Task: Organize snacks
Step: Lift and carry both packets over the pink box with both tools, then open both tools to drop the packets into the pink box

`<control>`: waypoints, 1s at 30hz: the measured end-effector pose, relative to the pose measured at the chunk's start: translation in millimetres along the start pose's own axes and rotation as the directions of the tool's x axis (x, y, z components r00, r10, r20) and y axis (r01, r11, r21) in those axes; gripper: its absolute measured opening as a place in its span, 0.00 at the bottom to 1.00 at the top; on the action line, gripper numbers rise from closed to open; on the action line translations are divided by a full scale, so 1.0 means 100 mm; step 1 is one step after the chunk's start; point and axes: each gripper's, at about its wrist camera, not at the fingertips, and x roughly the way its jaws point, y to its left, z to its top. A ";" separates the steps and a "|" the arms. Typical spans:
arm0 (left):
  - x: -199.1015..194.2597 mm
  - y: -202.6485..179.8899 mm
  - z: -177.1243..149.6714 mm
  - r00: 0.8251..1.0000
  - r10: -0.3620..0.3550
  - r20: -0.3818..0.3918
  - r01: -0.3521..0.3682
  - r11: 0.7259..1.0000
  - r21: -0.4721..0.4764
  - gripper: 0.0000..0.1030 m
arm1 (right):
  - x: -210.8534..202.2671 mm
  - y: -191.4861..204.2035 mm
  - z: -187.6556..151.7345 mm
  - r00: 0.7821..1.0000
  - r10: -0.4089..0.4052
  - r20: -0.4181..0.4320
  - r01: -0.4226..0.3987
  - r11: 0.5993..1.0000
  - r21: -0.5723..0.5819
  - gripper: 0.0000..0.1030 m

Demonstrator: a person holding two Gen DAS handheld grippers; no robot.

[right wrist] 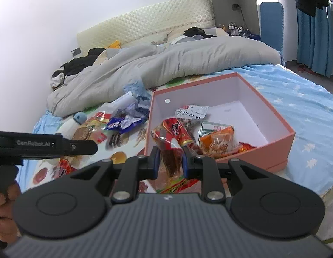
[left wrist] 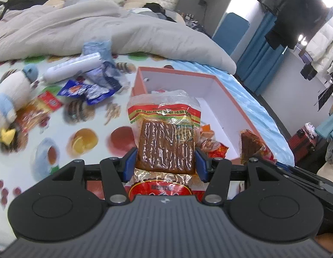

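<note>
Since both packs head for the pink box (right wrist: 220, 107) on the bed | left gripper (left wrist: 165, 161) jaws clamp flat brown snack pack (left wrist: 166, 146) edgewise | right gripper (right wrist: 170, 161) jaws pinch red snack packet (right wrist: 172, 148).

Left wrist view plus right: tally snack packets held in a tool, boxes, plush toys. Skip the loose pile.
Snack packets held in a tool: 2, a brown slab packet in the left tool and a brown strip packet in the right tool
Pink box: 1
Plush toy: 1
Total: 4
</note>
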 end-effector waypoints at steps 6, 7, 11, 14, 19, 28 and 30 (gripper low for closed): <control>0.36 -0.21 0.33 1.000 -0.026 -0.010 0.026 0.999 0.038 0.59 | 0.24 -0.15 0.28 1.000 0.003 0.012 -0.003 1.000 -0.020 0.23; 0.44 -0.23 0.37 0.999 -0.030 -0.018 0.030 0.999 0.043 0.59 | 0.30 -0.18 0.32 1.000 0.003 0.008 -0.002 1.000 -0.020 0.23; 0.79 -0.32 0.56 0.998 -0.038 -0.051 0.042 0.997 0.068 0.59 | 0.50 -0.28 0.45 1.000 -0.008 0.001 0.008 1.000 -0.030 0.23; 1.03 -0.35 0.71 0.997 -0.046 -0.065 0.051 0.996 0.078 0.59 | 0.65 -0.39 0.54 1.000 -0.023 -0.005 0.023 1.000 -0.018 0.23; 1.40 -0.37 0.88 0.995 -0.051 -0.086 0.058 0.995 0.085 0.59 | 0.94 -0.56 0.57 0.999 -0.037 -0.036 0.037 0.999 0.002 0.23; 1.84 -0.35 0.96 0.991 -0.050 -0.124 0.063 0.993 0.100 0.59 | 1.30 -0.74 0.47 0.992 -0.046 -0.118 0.050 0.998 0.030 0.25; 1.90 -0.34 0.95 0.989 -0.046 -0.138 0.060 0.993 0.103 0.60 | 1.35 -0.76 0.46 0.990 -0.051 -0.128 0.056 0.998 0.041 0.29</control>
